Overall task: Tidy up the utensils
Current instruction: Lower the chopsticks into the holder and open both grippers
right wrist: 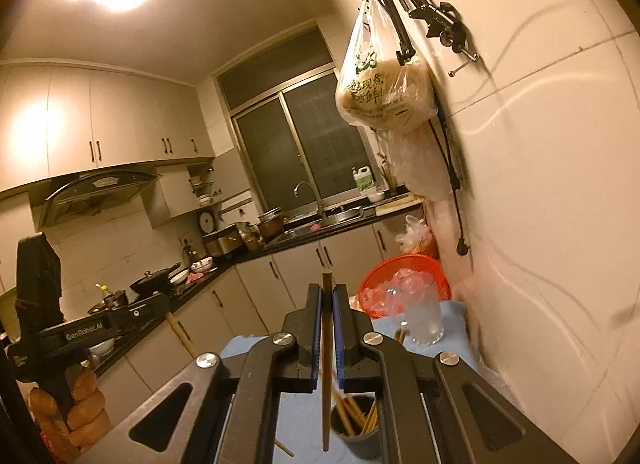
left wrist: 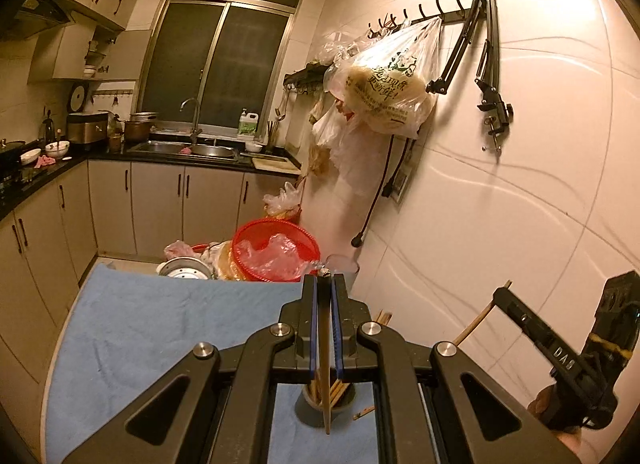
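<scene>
My left gripper is shut on a wooden chopstick that hangs tip-down over a dark cup holding several chopsticks on the blue cloth. My right gripper is shut on another wooden chopstick, also tip-down beside the same dark cup. A loose chopstick lies on the cloth by the cup. Each gripper shows in the other's view, the right one with its chopstick and the left one with its chopstick.
A clear glass stands on the cloth at the far right near the white tiled wall. Behind the table are a red basket with plastic bags and a metal pot. A full plastic bag hangs from wall hooks.
</scene>
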Motion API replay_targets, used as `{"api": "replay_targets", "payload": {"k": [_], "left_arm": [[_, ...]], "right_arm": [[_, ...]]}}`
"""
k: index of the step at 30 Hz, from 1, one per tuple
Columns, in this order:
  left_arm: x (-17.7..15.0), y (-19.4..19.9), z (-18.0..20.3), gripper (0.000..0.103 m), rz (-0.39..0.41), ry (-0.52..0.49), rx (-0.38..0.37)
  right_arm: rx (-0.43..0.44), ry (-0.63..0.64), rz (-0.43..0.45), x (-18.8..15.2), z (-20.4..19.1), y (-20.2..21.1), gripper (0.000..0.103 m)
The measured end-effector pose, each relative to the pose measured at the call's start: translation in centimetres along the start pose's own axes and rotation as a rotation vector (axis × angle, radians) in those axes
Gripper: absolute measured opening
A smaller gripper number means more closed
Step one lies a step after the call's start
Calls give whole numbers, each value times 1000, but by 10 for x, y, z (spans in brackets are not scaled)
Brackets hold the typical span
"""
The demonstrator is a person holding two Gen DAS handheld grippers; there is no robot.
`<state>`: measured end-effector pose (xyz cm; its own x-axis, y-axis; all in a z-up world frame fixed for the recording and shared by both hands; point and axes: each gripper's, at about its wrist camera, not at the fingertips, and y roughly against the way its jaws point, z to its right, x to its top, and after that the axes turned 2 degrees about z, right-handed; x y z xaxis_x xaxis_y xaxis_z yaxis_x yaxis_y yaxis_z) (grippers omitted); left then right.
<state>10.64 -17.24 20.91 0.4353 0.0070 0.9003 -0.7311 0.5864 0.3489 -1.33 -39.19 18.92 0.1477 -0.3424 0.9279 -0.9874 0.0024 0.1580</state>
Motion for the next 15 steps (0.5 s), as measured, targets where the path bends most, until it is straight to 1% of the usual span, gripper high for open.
{"api": "replay_targets", "payload": {"k": [4,9,15], "left_arm": [[3,-22,4,7,17,5,2],[-6,-58,2,7,-10,17,5],[-27,-91,-7,7,-84,27,18]], "right_arm": [[-17,-16,-3,2,13,-19,6],[-42,-47,-31,-5,31,-46,6],[-56,-55,-87,-22,46,-73,6]]}}
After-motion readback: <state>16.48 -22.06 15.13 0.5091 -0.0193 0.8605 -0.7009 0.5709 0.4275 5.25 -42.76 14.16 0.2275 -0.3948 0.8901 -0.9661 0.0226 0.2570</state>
